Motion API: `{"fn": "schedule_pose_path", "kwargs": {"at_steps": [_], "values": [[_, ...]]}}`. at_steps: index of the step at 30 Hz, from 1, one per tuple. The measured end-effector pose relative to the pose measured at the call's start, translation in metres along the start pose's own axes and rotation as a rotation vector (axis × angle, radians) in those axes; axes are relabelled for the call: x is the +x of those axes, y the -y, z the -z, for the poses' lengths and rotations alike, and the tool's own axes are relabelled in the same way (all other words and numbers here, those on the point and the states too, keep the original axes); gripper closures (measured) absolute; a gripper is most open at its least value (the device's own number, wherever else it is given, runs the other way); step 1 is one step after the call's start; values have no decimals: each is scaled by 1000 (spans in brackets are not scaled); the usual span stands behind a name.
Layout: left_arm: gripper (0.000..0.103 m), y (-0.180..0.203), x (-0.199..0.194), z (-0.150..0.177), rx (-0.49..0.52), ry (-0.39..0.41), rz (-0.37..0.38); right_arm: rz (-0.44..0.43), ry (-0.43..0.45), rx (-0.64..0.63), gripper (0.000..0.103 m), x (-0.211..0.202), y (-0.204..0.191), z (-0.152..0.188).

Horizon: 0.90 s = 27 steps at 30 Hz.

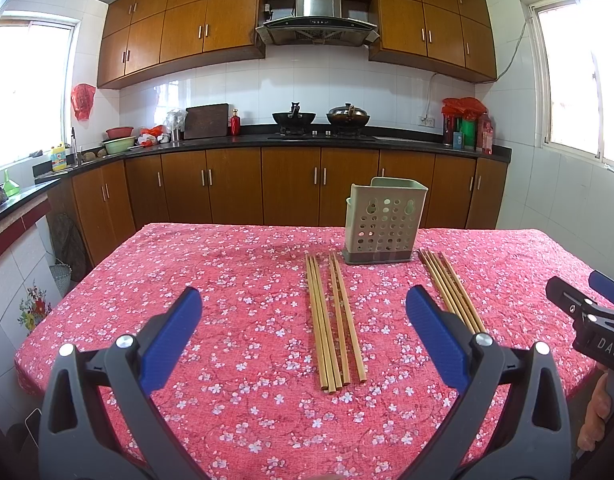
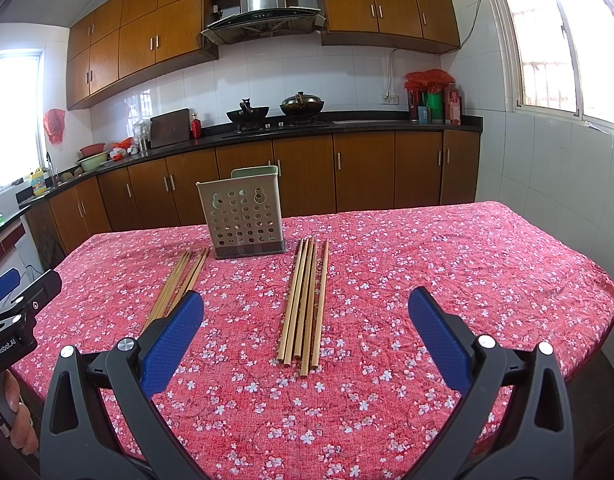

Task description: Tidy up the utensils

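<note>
— Counting the chopsticks first: how many lie on the table (image 1: 195, 264)?

— Two bunches on the red flowered cloth. The left bunch (image 1: 334, 316) looks like five sticks, three tight together and two just beside them. The right bunch (image 2: 305, 300) seems to be five as well, though the sticks lie so close that I cannot count them for certain.

— And one holder?

— One, a pale green holder (image 1: 383, 222) with round holes in its wall and a dark base. It stands upright at the far side of the table, between the far tips of the two bunches and just beyond them. Through the holes I see no stick inside; its top is not visible from above.

— The grippers?

— Two. The left gripper (image 1: 303, 312) hovers above the near edge, blue fingers (image 1: 173, 332) wide apart, gripping nothing, the left bunch running between them. The right gripper (image 2: 305, 314) is likewise spread and empty, over the right bunch. Each shows at the edge of the other's view, with a hand (image 1: 595, 412) on its handle.

— Anything in the way?

— Only bare cloth lies between the sticks and the holder. Behind stand brown cabinets (image 2: 303, 172), a black counter with two woks (image 1: 321, 118) on the stove, a range hood (image 1: 317, 14), and windows at both sides.
</note>
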State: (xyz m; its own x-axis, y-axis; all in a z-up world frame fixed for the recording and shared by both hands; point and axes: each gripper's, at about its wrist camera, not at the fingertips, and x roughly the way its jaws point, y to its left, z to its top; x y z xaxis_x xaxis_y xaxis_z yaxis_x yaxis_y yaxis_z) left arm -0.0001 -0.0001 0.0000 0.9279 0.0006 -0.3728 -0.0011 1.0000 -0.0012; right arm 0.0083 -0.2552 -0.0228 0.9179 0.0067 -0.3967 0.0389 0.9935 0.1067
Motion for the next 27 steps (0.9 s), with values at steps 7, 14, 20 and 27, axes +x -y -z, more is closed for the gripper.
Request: {"fn": "schedule_pose_path", "kwargs": {"at_steps": [7,14,20,27], "values": [[4,0,0,0,-1,-3,-2,-1,-1,1,2,0,-1,0],[4,6,4,-3,-7,-17,-14,-2,-13,6,2,4,0,-1],[4,-2,29,6,-21,-79,-34,14,-53,13,2,20,7,1],[4,-26,92,1,-27,-269,-75,66,-267,57,11,88,30,-5]]}}
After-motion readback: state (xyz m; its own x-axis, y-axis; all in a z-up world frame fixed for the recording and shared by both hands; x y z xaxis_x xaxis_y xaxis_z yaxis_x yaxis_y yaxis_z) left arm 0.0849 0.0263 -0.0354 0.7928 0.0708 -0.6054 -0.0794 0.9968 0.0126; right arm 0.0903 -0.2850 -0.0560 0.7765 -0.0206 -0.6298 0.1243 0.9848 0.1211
